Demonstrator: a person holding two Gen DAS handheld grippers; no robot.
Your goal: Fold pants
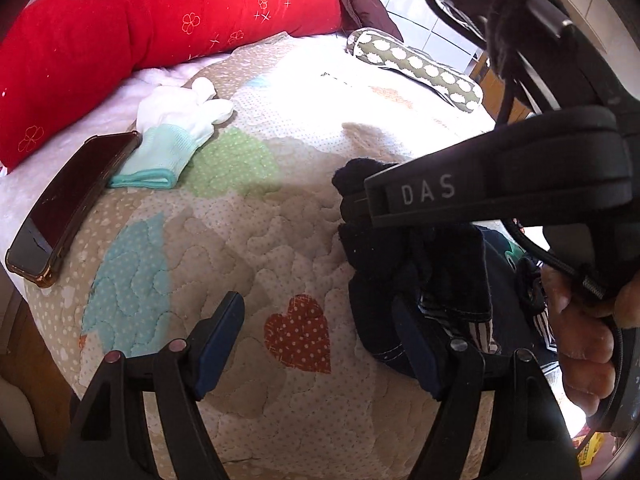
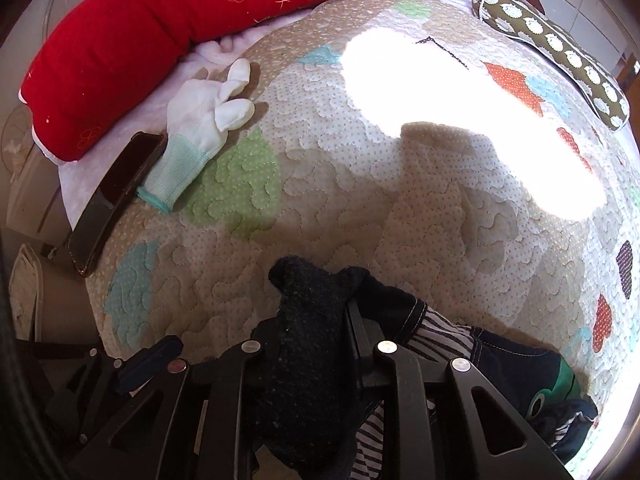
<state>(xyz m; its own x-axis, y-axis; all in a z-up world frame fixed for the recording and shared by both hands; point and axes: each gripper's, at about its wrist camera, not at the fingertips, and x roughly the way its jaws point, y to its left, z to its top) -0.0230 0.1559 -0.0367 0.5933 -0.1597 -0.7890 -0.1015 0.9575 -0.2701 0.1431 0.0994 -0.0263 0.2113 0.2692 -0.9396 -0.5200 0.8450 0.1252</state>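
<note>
The dark navy pants (image 1: 400, 256) with striped lining hang bunched above the quilted blanket (image 1: 224, 240) at the right of the left wrist view. My right gripper (image 1: 360, 200) is shut on a fold of them. In the right wrist view the pants (image 2: 304, 344) fill the space between the closed fingers of my right gripper (image 2: 316, 292), with striped lining (image 2: 436, 340) and a green patch (image 2: 564, 380) trailing right. My left gripper (image 1: 320, 320) is open over the blanket; its right finger (image 1: 416, 336) is against the pants' lower edge.
A white and mint glove (image 1: 180, 128) and a dark phone (image 1: 72, 204) lie at the blanket's left. A red bolster (image 1: 140, 32) runs along the back. A green patterned roll pillow (image 1: 420, 68) lies at the far right. The bed edge drops off at the left.
</note>
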